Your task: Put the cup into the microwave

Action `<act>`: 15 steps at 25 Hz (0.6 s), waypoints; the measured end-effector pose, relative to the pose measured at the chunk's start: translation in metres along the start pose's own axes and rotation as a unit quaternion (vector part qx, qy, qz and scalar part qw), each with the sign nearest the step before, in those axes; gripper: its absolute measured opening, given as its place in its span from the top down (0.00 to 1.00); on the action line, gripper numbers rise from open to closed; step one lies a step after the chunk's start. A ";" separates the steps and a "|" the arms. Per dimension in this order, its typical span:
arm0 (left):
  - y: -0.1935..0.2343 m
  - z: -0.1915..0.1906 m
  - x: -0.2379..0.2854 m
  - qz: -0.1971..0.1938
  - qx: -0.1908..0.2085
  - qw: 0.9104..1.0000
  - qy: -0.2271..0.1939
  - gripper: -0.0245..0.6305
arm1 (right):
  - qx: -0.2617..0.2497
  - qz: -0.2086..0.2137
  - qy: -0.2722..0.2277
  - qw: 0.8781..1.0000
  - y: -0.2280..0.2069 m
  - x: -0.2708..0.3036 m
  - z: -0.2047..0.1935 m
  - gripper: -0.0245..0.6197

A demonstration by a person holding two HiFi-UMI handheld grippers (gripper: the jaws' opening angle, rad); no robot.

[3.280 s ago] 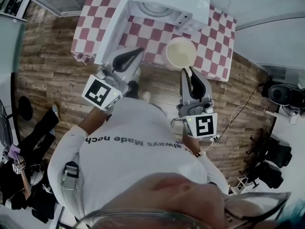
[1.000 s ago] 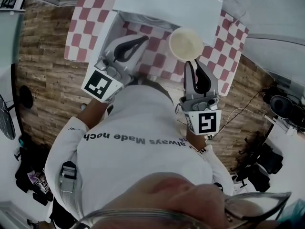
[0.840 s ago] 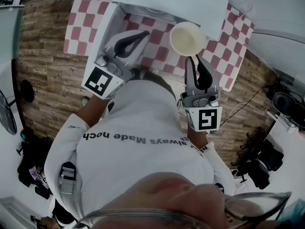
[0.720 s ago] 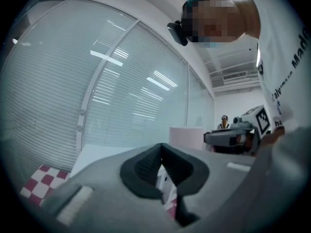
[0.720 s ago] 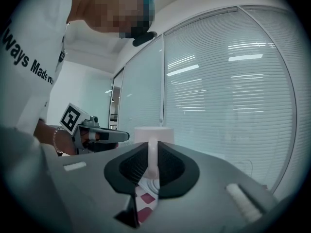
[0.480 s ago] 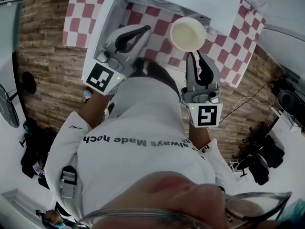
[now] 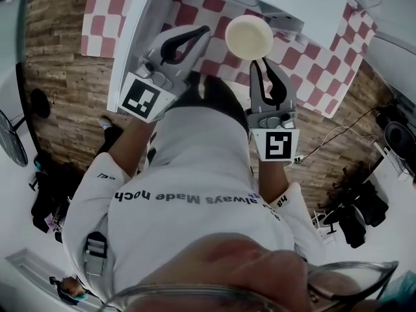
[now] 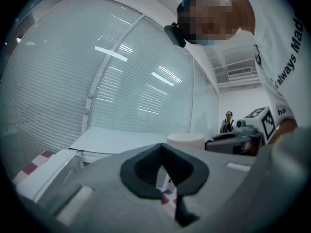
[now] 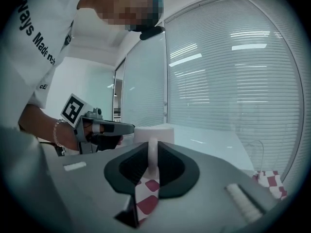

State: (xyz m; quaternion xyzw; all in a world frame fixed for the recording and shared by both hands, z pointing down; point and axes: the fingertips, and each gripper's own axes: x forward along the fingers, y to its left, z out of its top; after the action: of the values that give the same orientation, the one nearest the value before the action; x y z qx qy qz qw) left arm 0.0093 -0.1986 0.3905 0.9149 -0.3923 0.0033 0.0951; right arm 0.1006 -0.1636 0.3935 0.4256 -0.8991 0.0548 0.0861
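A cream cup [image 7: 249, 36] hangs in the air in front of the white microwave [image 7: 286, 2]. My right gripper [image 7: 259, 60] is shut on the cup's handle [image 9: 152, 155], which shows as a thin white strip between the jaws in the right gripper view, with the cup's body [image 9: 154, 131] just beyond. My left gripper [image 7: 203, 30] is shut on nothing and sits left of the cup, next to the open microwave door [image 7: 133, 41]. In the left gripper view the cup [image 8: 184, 140] is seen to the right, past the jaws. The microwave's inside is hidden from me.
The microwave stands on a table with a red and white checked cloth [image 7: 101, 15]. Wooden floor [image 7: 62, 103] lies to the left and near side of the table. Glass walls with blinds [image 9: 233, 81] stand behind. Dark gear and cables [image 7: 364, 207] lie on the floor at right.
Both grippers have moved forward towards the microwave, and the cup has gone with the right one, now nearer the microwave's front. The right gripper has stayed shut on the handle throughout.
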 end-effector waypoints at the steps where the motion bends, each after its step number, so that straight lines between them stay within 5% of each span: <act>1: 0.002 -0.005 0.002 0.001 0.000 1.000 0.001 0.96 | 0.001 -0.001 0.002 1.000 -0.001 0.003 -0.006 0.90; 15: 0.049 -0.070 0.015 0.035 -0.002 0.999 0.010 0.96 | 0.009 -0.012 0.012 1.000 -0.010 0.053 -0.080 0.90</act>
State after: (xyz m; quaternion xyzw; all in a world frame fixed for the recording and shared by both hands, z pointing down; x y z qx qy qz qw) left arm -0.0106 -0.2302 0.4692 0.9002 -0.4234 0.0146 0.1007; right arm 0.0837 -0.1960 0.4829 0.4364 -0.8924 0.0671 0.0935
